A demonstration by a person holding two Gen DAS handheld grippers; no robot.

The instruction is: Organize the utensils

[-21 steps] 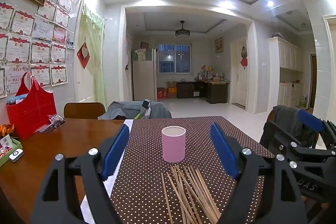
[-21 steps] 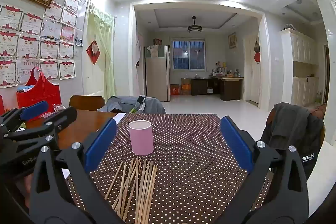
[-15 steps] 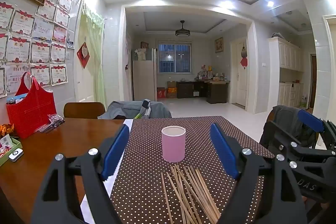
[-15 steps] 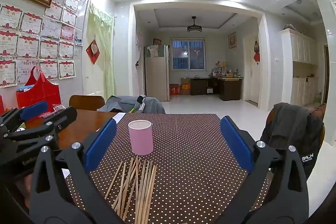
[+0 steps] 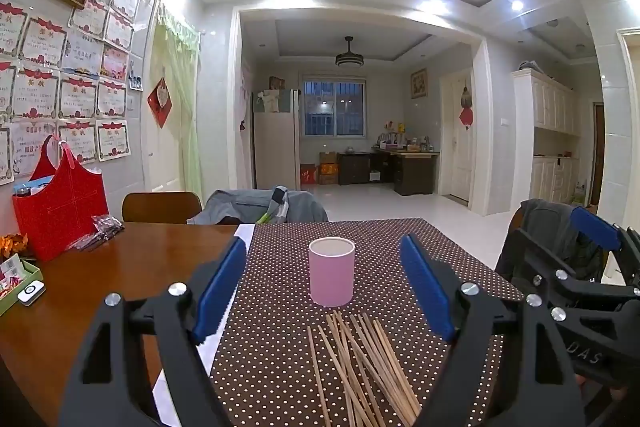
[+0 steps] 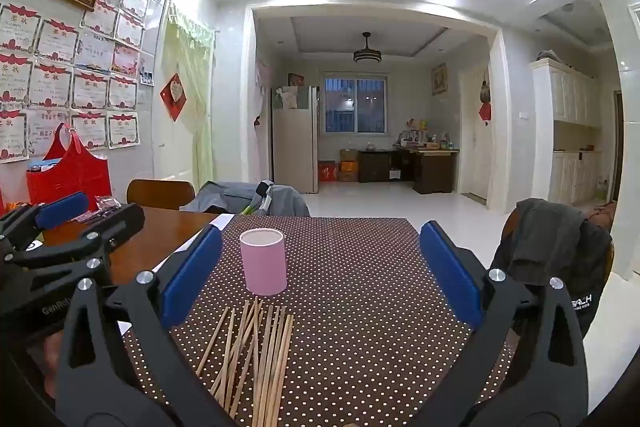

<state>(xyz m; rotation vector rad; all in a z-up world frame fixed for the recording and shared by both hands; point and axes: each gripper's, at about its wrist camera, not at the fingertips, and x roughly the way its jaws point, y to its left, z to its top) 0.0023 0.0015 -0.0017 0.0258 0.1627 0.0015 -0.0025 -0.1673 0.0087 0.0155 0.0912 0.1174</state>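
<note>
A pink cylindrical cup (image 5: 331,273) (image 6: 263,261) stands upright on a brown dotted tablecloth (image 5: 440,247) (image 6: 360,267). Just in front of it lie several loose wooden chopsticks (image 5: 360,363) (image 6: 260,351), fanned out flat. My left gripper (image 5: 326,287) hovers open above the chopsticks, nothing between its blue pads. My right gripper (image 6: 320,275) is also open and empty, with the cup and chopsticks left of its centre. Each gripper shows at the edge of the other's view: the right gripper (image 5: 592,267) and the left gripper (image 6: 68,227).
A red bag (image 5: 60,203) and small packets sit on the bare wooden table (image 5: 120,267) at left, with a green box (image 5: 16,279) near the edge. Chairs (image 5: 160,207) draped with clothes stand behind and to the right (image 6: 552,247).
</note>
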